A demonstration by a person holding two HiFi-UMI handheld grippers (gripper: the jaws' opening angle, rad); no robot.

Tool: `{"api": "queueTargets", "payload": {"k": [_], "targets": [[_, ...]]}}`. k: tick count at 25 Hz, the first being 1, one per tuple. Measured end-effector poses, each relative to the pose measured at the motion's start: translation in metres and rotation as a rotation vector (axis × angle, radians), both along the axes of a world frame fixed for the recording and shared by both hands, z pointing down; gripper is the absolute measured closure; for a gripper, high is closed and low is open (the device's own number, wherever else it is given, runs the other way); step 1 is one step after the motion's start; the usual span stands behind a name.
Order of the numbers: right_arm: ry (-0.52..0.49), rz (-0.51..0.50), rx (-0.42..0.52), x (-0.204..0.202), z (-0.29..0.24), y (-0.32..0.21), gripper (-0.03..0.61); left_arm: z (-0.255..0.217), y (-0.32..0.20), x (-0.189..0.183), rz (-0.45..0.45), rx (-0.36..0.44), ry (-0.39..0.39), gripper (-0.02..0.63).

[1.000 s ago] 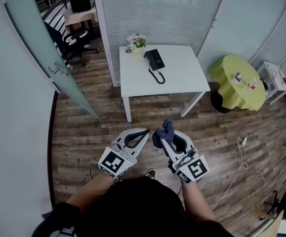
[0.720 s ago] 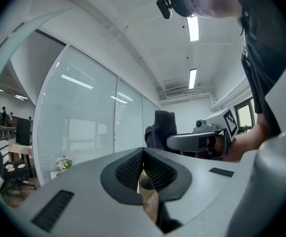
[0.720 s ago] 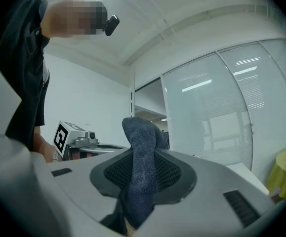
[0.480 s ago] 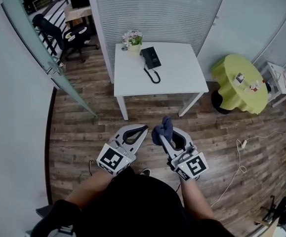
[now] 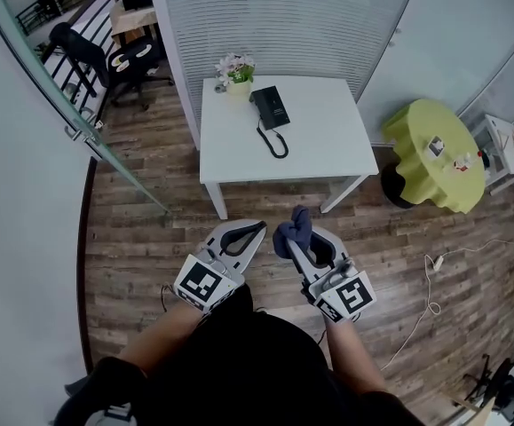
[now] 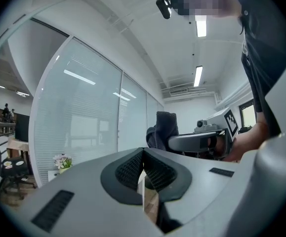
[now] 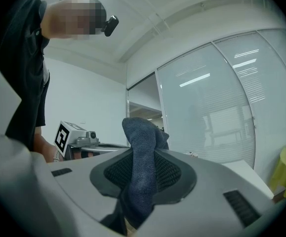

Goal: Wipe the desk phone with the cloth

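The right claw [image 5: 298,239] is clamped on a dark blue cloth [image 5: 293,229], which sticks up past its tips. The left claw [image 5: 258,231], just beside it, is closed on nothing. The black desk phone [image 5: 270,106] sits near the white counter's [image 5: 328,140] far edge, beside a flower pot [image 5: 238,72], well apart from both claws.

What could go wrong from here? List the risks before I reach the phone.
1. The cloth sits bunched in the right tool; the hard jaw tips might scrape the desk phone instead of the fabric.
2. The flower pot stands right beside the phone; a wide wipe could topple it.
3. The coiled cord loops across the table; the cloth may snag it and drag the handset.
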State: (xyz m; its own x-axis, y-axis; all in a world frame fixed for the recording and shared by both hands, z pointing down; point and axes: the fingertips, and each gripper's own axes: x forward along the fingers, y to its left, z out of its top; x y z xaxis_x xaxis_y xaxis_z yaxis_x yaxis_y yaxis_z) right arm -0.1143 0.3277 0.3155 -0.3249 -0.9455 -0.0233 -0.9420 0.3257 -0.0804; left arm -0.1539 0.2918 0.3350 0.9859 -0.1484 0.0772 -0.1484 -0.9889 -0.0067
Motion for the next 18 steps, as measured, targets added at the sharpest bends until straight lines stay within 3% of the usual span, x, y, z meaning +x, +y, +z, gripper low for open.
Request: {"api": "queueTargets", "payload": {"k": [18], "targets": [[0.029,0.062,-0.043,0.06,0.006,-0.185,0.46,0.008,-0.195,0.06,0.04,-0.016,-0.009,0.604]]}}
